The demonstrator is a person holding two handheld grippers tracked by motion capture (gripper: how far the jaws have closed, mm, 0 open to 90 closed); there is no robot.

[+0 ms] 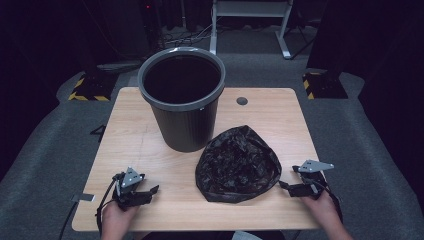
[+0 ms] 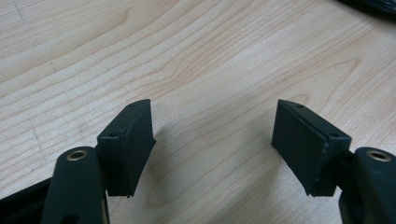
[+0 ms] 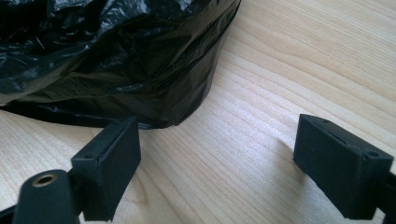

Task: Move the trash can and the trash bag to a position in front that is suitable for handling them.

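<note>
A dark grey ribbed bin [image 1: 182,97] stands upright on the wooden table [image 1: 135,135], at its middle rear. A crumpled black plastic bag [image 1: 237,164] lies flat to the bin's front right; its edge [image 3: 116,60] shows close up in the right gripper view. My left gripper [image 1: 148,191] rests near the table's front left, open, with bare wood between its pads [image 2: 128,147]. At the front right my right gripper [image 1: 286,184] is open too, just right of the bag's edge, with its left pad [image 3: 109,163] close to the plastic.
A small dark round grommet [image 1: 242,101] sits in the table's back right. Grey carpet surrounds the table. A white desk frame [image 1: 250,22] and yellow-black striped bases [image 1: 87,95] stand on the floor beyond the far edge.
</note>
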